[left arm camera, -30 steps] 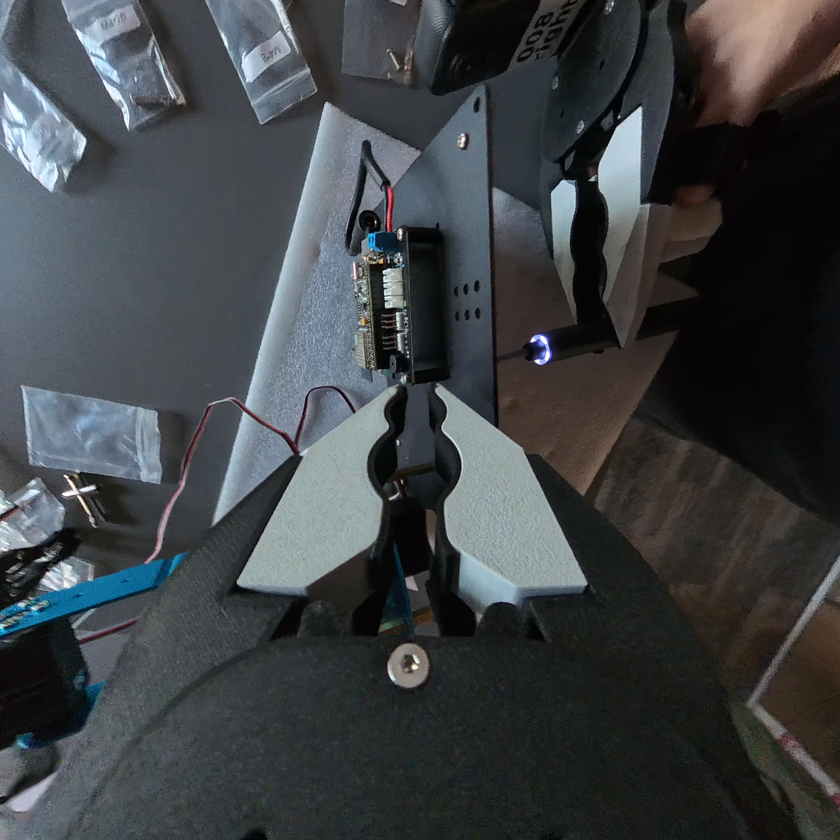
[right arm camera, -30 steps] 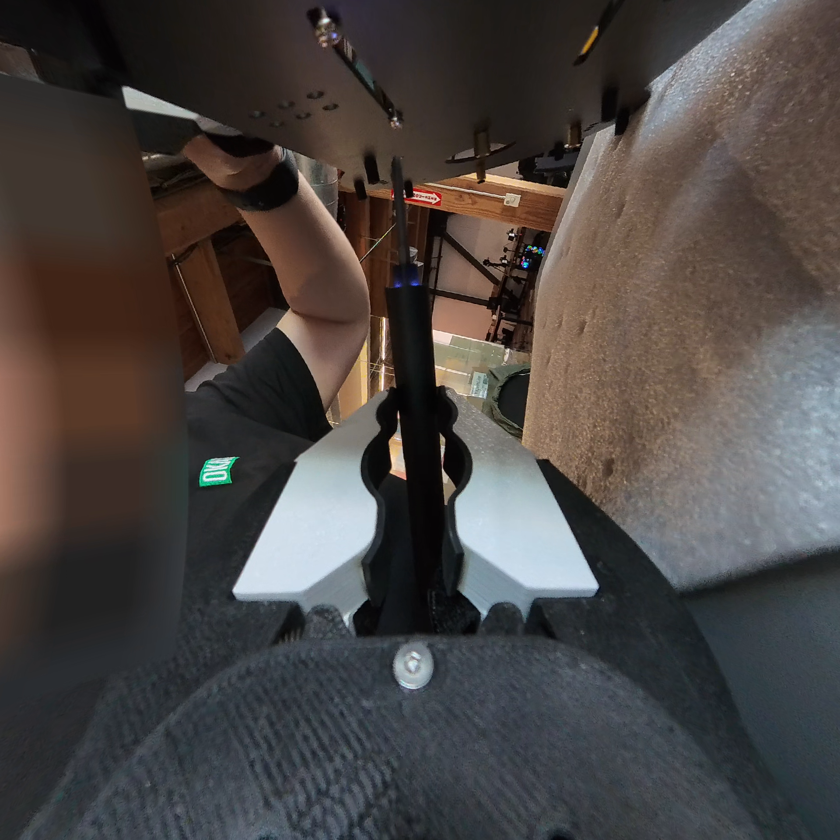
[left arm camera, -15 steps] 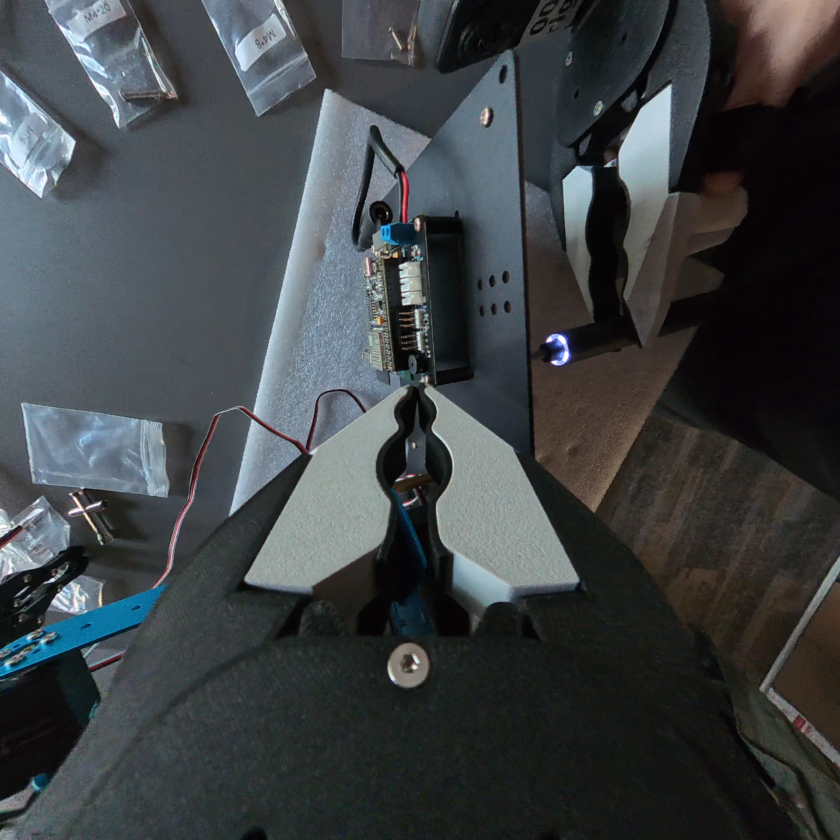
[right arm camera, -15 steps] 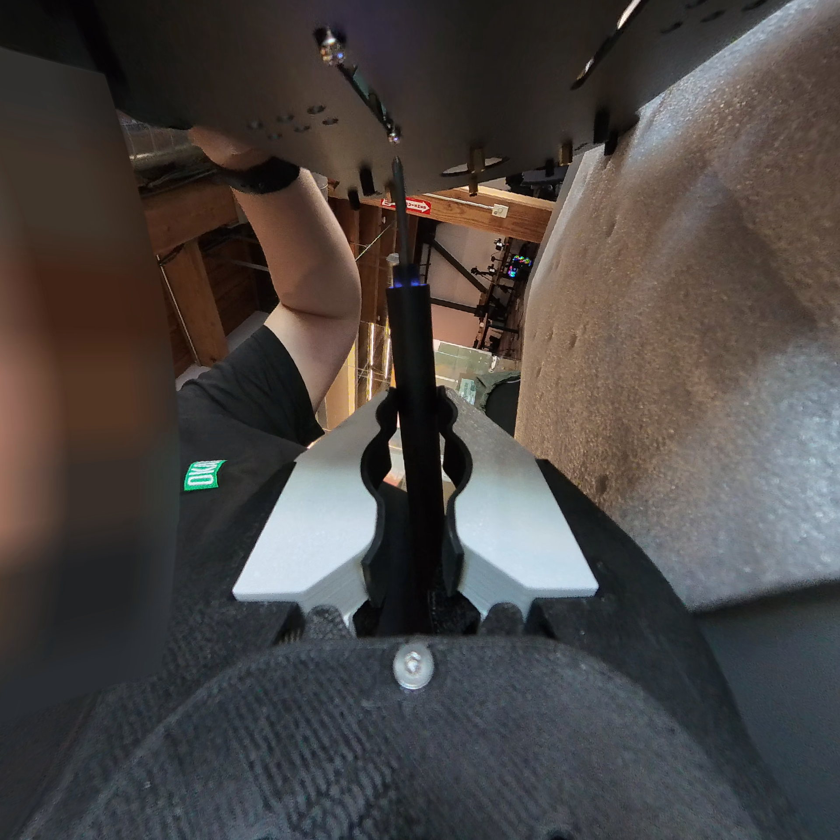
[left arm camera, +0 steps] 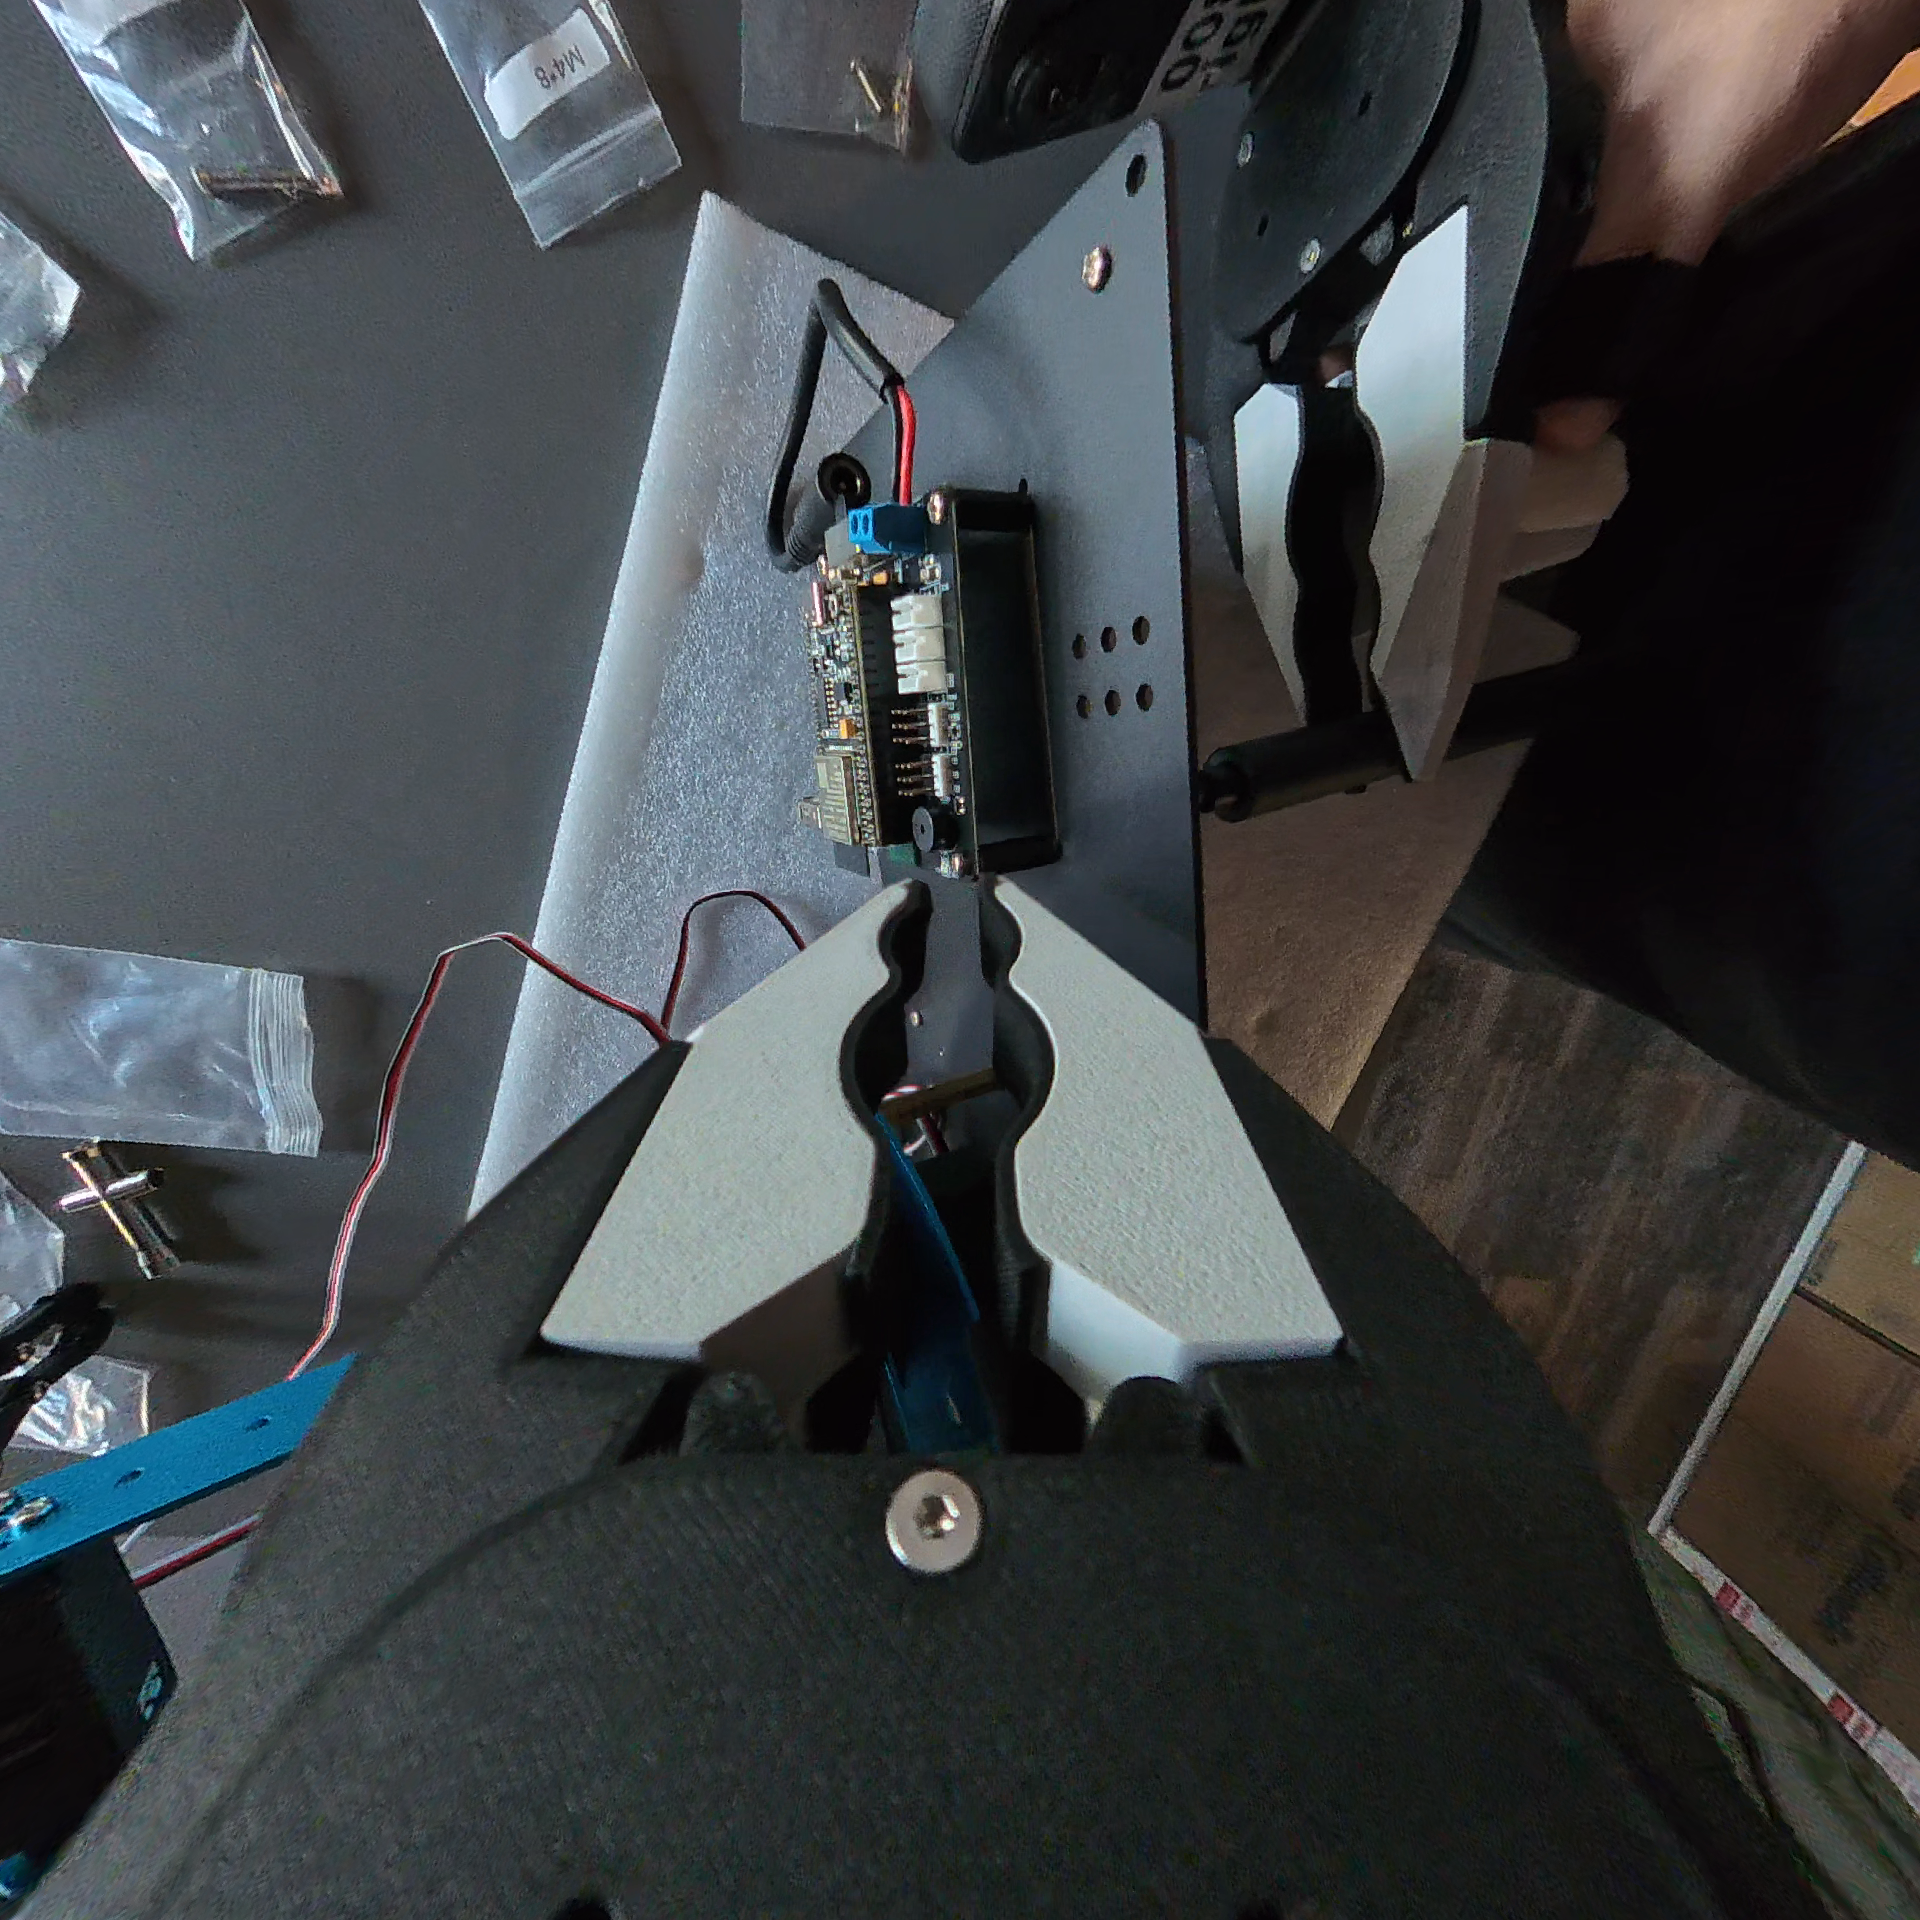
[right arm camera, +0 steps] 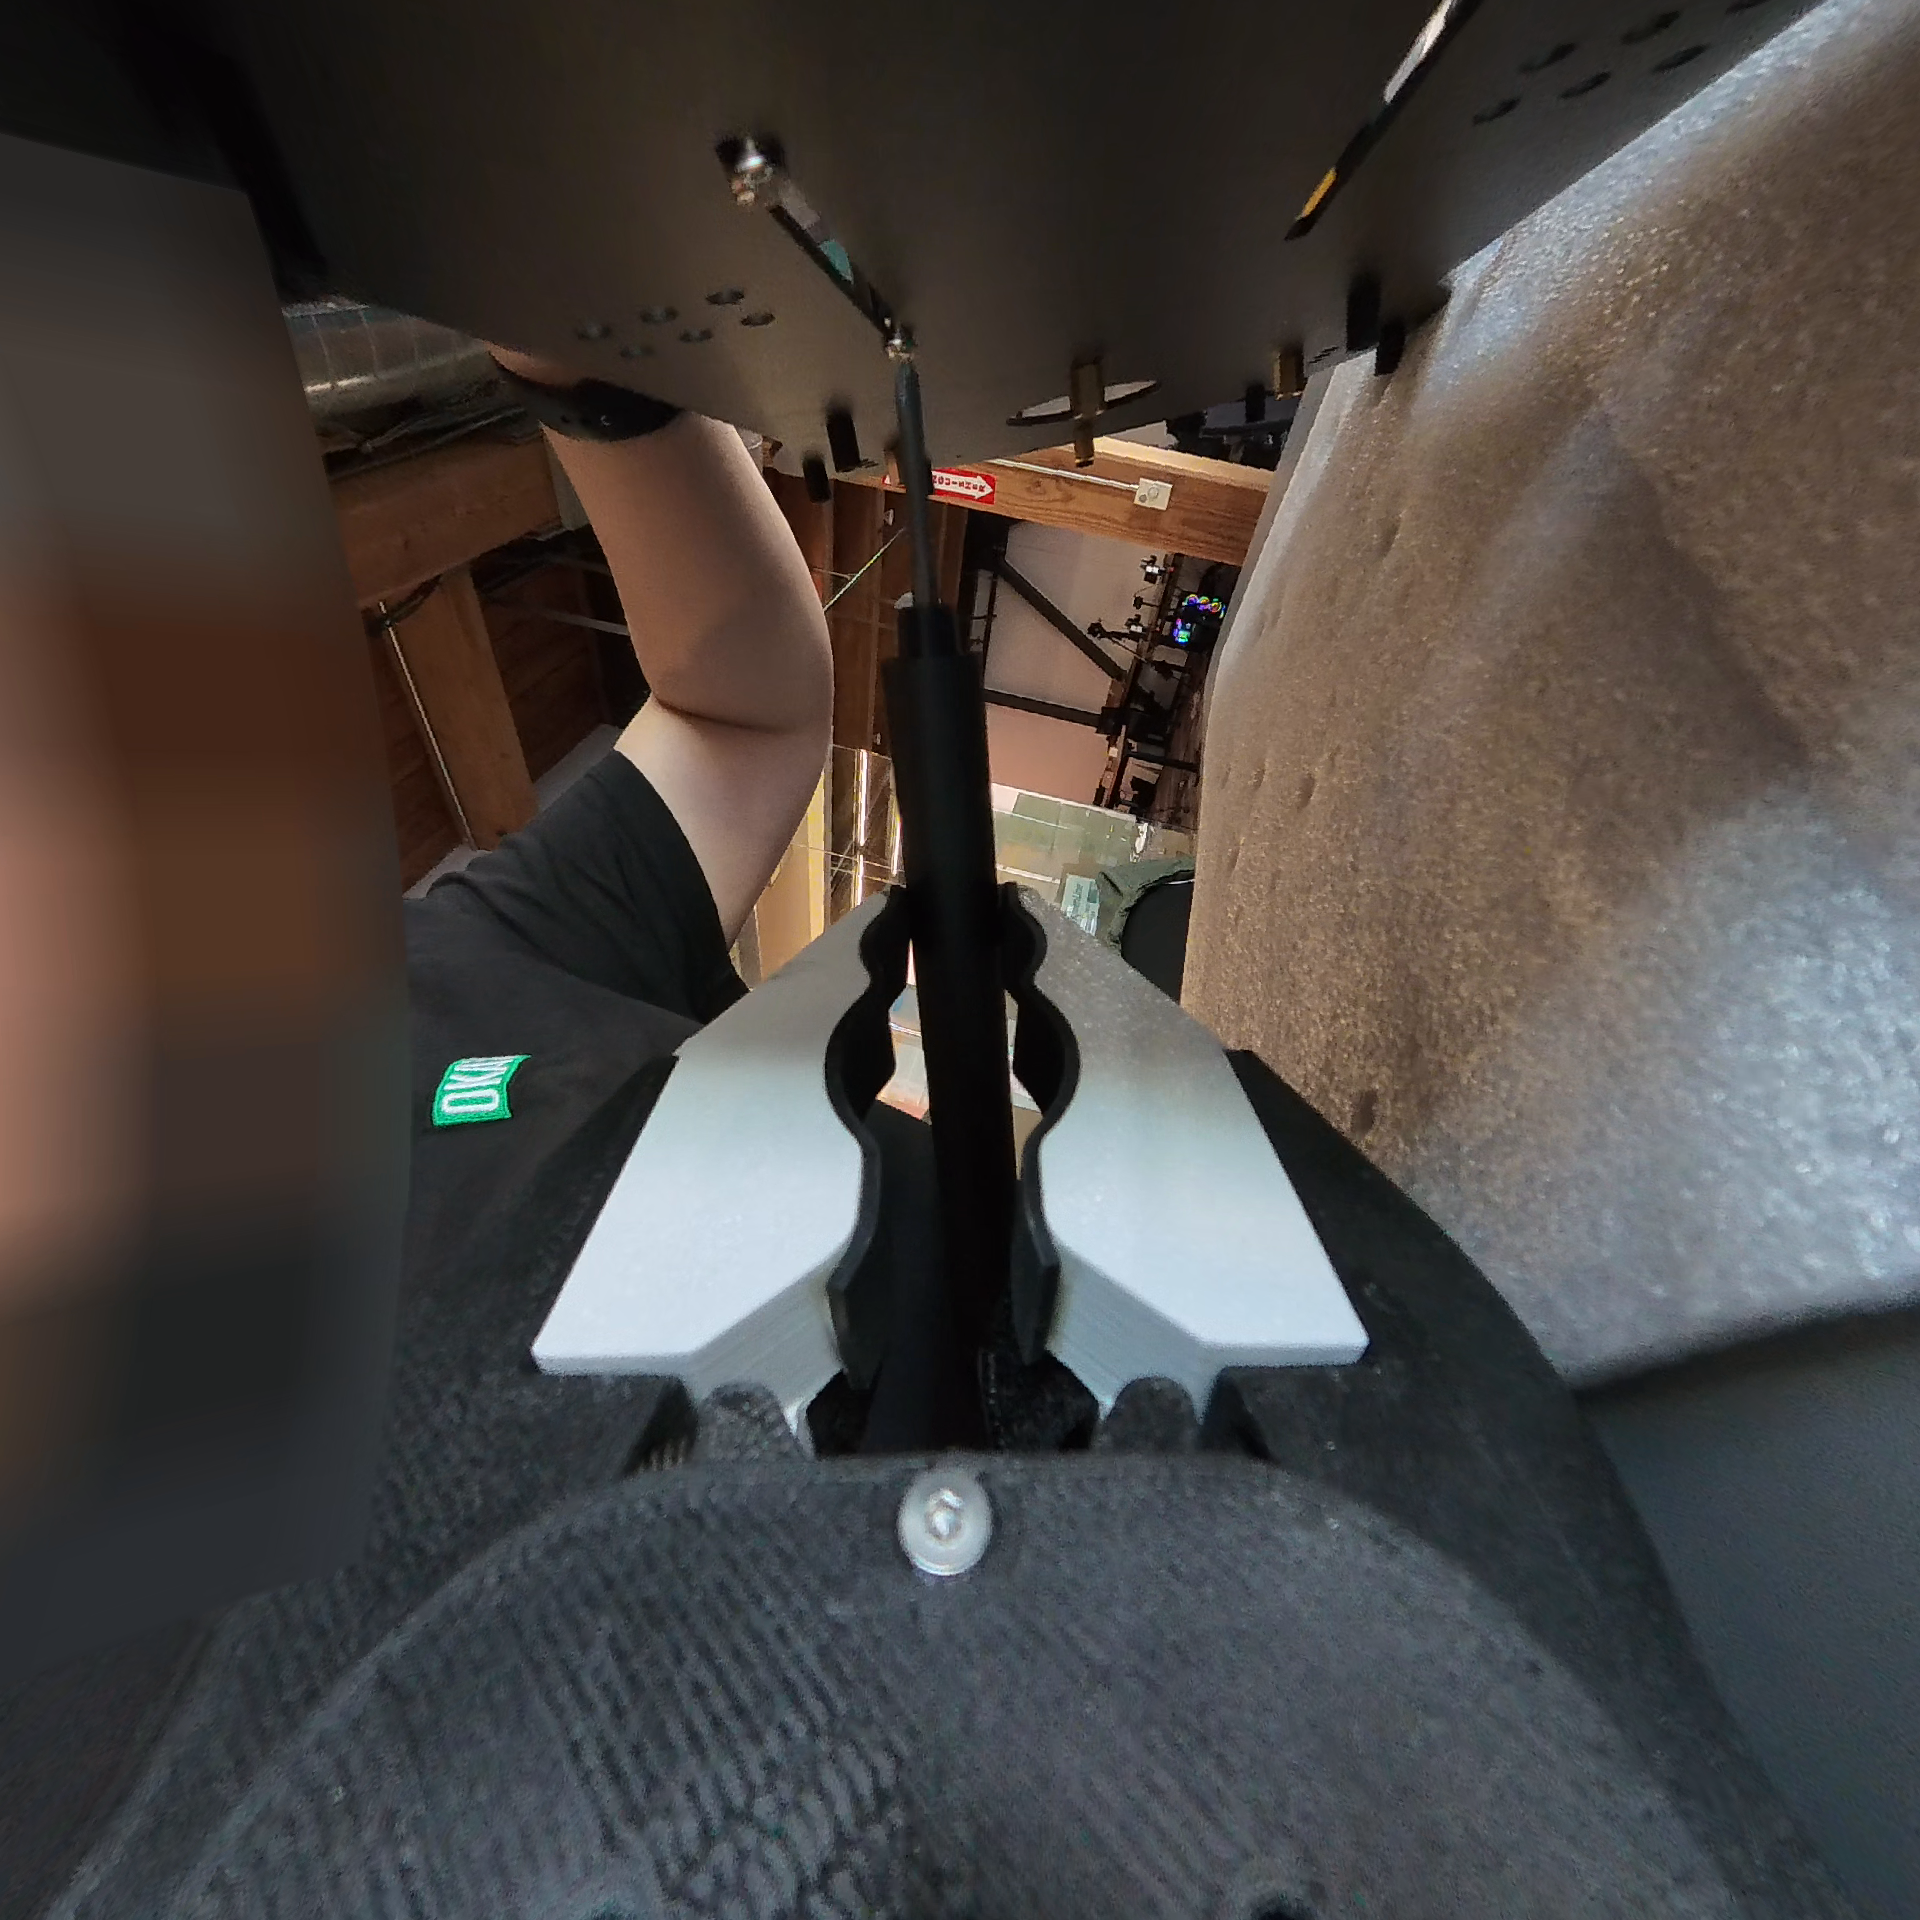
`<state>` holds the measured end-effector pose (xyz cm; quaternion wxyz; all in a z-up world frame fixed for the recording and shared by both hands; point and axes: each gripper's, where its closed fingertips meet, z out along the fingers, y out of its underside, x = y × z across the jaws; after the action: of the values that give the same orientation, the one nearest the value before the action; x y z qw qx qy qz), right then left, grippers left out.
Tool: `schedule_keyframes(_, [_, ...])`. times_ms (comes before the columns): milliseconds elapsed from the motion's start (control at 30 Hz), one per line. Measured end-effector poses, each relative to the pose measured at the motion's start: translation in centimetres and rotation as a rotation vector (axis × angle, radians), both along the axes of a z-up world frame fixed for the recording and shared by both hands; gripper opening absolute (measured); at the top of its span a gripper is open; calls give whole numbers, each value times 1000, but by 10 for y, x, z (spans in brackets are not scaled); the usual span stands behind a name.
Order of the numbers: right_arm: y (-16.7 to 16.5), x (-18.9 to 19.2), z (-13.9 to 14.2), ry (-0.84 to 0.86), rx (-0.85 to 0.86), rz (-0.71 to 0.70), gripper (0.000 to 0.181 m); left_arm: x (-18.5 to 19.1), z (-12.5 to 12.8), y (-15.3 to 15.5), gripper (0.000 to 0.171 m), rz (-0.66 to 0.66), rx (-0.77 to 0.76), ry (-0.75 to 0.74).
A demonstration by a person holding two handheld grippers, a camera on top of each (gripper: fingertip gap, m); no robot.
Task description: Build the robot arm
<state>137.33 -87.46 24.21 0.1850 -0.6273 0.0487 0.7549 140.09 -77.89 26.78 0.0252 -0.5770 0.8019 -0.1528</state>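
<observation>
My left gripper (left arm camera: 954, 896) is shut on the lower edge of a dark metal plate (left arm camera: 1101, 468), holding it on edge over a white foam sheet (left arm camera: 665, 582). A circuit board (left arm camera: 894, 686) with a blue terminal and a black housing is mounted on the plate. My right gripper (right arm camera: 951, 909) is shut on a black electric screwdriver (right arm camera: 951, 831). Its bit touches a screw (right arm camera: 900, 338) on the plate's other face (right arm camera: 1039, 187). The right gripper (left arm camera: 1351, 582) and screwdriver (left arm camera: 1299, 764) also show in the left wrist view, behind the plate.
Plastic bags of screws (left arm camera: 566, 94) lie on the dark table, with an empty bag (left arm camera: 156, 1039), a small cross wrench (left arm camera: 114, 1205), blue metal parts (left arm camera: 156, 1465) and red-white wires (left arm camera: 416, 1039). A person's arm (right arm camera: 717, 644) is above. The foam (right arm camera: 1558, 727) fills the right side. Across from one pair of fingers to the other is roughly 11 cm.
The screwdriver's glowing ring light has gone out. The plate has shifted slightly, and the bit has come up onto the screw.
</observation>
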Motion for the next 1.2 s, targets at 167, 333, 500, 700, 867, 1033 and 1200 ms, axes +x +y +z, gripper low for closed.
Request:
schedule_keyframes(167, [-3, -4, 0, -15, 8, 21, 17, 0, 1, -3, 8, -19, -22, -11])
schedule_keyframes(333, [0, -2, 0, -9, 6, 9, 16, 3, 1, -6, 4, -15, -50, -22])
schedule_keyframes(500, [-1, -3, 1, -13, 16, 14, 17, 3, 3, -7, 3, -8, -62, -25])
schedule_keyframes(700, [2, -1, 1, -6, 15, 5, 16, 1, 1, -8, 1, -4, -66, -16])
schedule_keyframes(867, [2, -2, 1, -5, 12, 6, 17, 0, 1, -10, 0, 6, -87, -13])
schedule_keyframes(1033, [1, -1, 2, 8, 6, -1, 17, 1, 3, -7, 0, 21, -85, -21])
schedule_keyframes(1200, [1, -1, 3, 9, 9, -5, 16, 1, 5, -9, 7, 28, -118, -3])
